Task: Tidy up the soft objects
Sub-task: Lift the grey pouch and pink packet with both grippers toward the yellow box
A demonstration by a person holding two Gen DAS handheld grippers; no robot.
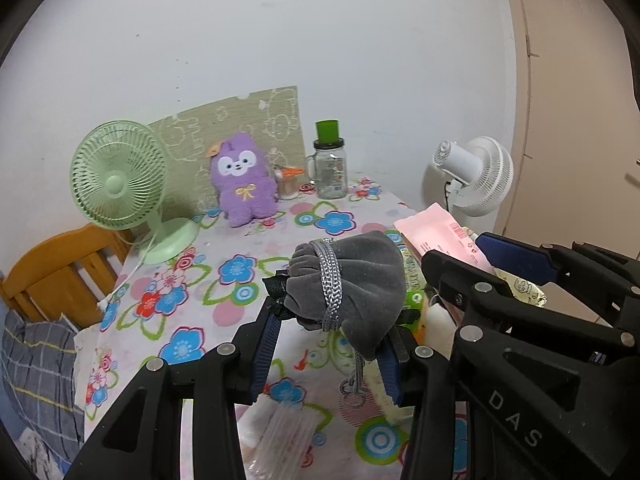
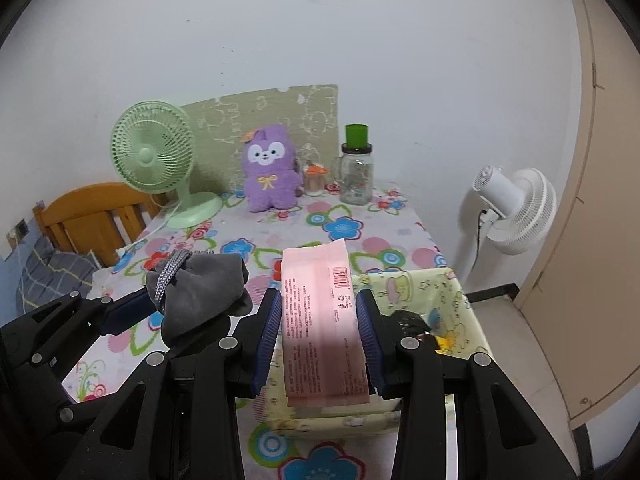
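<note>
1. Left hand-held gripper (image 1: 332,316): pinching grey drawstring pouch (image 1: 352,280), held above the floral tabletop (image 1: 240,264).
2. Right hand-held gripper (image 2: 318,320): pinching pink packet (image 2: 320,320), over the yellow fabric basket (image 2: 452,292).

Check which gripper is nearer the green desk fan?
Left. The left gripper, shut on the grey pouch, is on the green fan's side of the table. The right gripper, shut on the pink packet, is further away, over the fabric basket.
</note>
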